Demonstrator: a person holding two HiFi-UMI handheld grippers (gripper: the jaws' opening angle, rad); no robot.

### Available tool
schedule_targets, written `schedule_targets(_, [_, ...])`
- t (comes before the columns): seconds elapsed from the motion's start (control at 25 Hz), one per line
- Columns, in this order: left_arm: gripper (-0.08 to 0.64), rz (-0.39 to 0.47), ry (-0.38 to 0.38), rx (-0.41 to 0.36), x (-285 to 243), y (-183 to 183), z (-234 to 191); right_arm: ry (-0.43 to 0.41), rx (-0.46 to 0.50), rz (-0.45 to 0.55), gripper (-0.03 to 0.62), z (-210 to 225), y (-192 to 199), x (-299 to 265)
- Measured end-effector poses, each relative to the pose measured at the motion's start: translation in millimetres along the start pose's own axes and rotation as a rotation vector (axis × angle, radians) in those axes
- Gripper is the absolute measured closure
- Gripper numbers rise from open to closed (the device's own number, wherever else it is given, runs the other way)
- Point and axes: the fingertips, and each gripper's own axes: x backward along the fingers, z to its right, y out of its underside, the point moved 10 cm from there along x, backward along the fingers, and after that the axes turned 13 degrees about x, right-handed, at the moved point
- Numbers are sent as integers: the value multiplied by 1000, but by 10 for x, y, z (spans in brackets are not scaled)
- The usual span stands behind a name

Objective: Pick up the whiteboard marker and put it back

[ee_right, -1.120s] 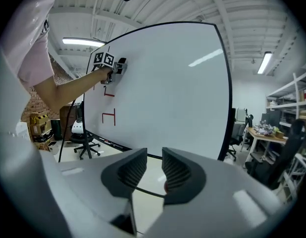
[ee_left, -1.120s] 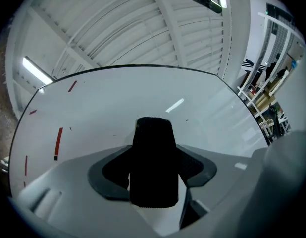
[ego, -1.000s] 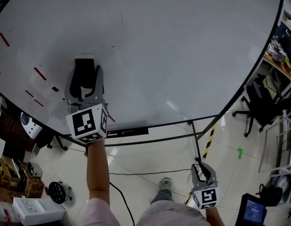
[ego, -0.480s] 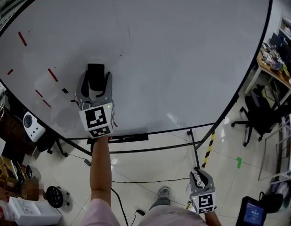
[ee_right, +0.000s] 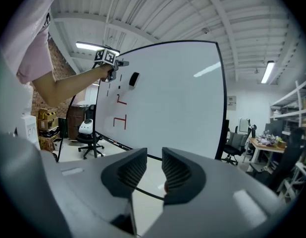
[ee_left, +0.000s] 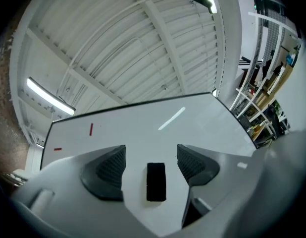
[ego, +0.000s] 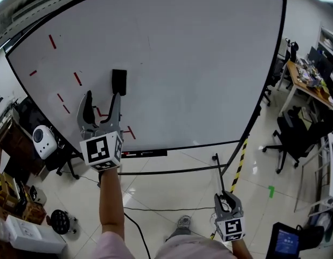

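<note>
A black eraser clings to the big whiteboard. My left gripper is open just below and to the left of it, off the board. Its jaws have just been opening and nothing is between them. A black tray strip with a bit of red on it runs along the board's lower edge; I see no marker clearly. Low at the right, near the floor, my right gripper is shut. A small red speck shows low between its jaws; I cannot tell what it is.
Red strokes mark the board's left part. The board's stand leg with yellow-black tape is below it. A white device on a chair is at the left, an office chair and desks at the right, and a cable on the floor.
The left gripper has let go of the eraser and drawn back down and left from the board; the eraser stays stuck there. The right gripper stays shut, low at the right.
</note>
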Motion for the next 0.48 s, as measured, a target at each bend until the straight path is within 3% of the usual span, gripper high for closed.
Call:
schedule_targets(0.12, [242, -37, 56, 38, 896, -192, 357, -24, 25, 90, 505, -123, 95, 449])
schedule_targets(0.32, [242, -241, 103, 244, 2887, 167, 1495, -83, 44, 143, 506, -501, 676, 1815])
schedule_targets(0.4, [242, -276, 150, 289, 3544, -9, 1903, -115, 40, 141, 506, -658, 885, 2385])
schedule_targets(0.48, [242, -263, 168, 301, 4096, -423, 2180, -162, 24, 139, 506, -799, 938, 2952])
